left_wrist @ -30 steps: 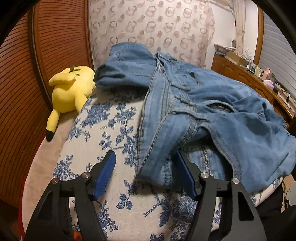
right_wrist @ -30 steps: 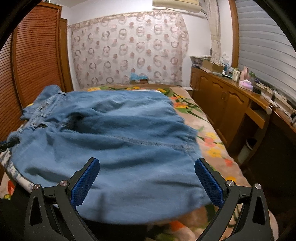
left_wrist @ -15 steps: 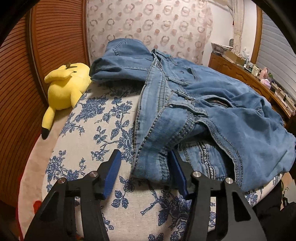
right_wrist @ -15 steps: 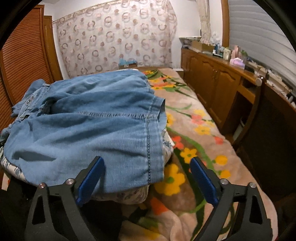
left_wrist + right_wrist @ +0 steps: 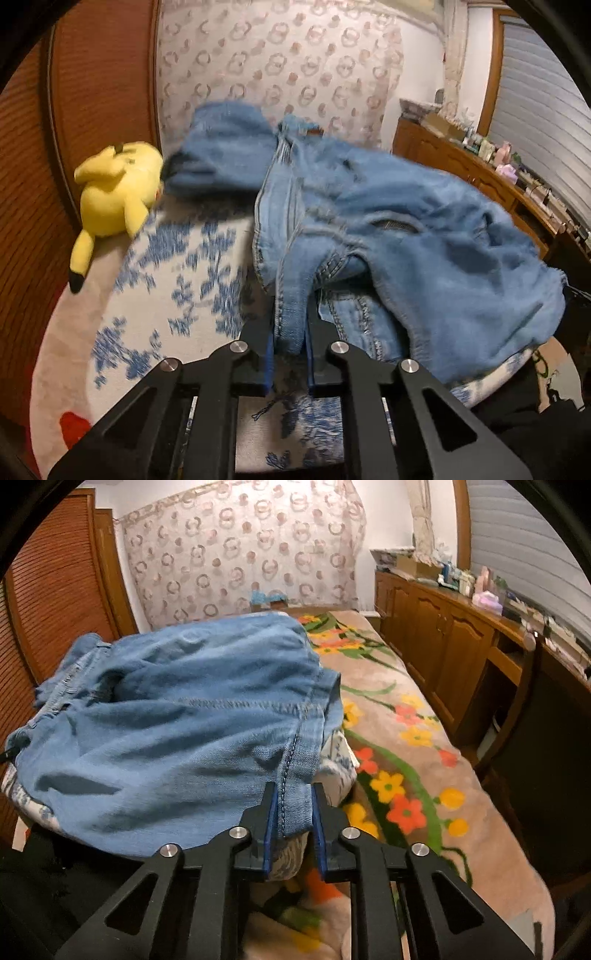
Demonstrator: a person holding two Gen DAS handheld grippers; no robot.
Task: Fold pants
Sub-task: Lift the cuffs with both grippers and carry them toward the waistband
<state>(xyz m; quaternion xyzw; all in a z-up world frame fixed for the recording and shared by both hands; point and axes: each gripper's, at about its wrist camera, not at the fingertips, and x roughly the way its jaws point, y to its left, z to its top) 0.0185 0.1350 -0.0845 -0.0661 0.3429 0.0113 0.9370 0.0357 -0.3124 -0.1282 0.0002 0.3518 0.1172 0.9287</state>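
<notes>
Left wrist view shows your left gripper (image 5: pixel 290 349) closing its jaws on a bunched fold of the jeans (image 5: pixel 406 221), with the blue pads pressing a seamed edge of denim between them. The jeans lie heaped on a blue-and-white floral cushion (image 5: pixel 184 295), most of the cloth spreading toward the right edge of the bed (image 5: pixel 406 775) and a turned-over part reaching up toward the far end. A yellow plush toy (image 5: pixel 114 192) rests at the cushion's far left corner, just beside the denim and against the wooden louvred door (image 5: pixel 33 221).

Right wrist view has your right gripper (image 5: pixel 293 825) also closing, its pads clamped on the hemmed corner of the jeans (image 5: pixel 177 731), where a stitched seam runs straight down into the jaws. That corner hangs over the cushion's right edge, above the flowered blanket (image 5: pixel 399 794). A wooden cabinet (image 5: pixel 443 657) stands along the bed's right side.
</notes>
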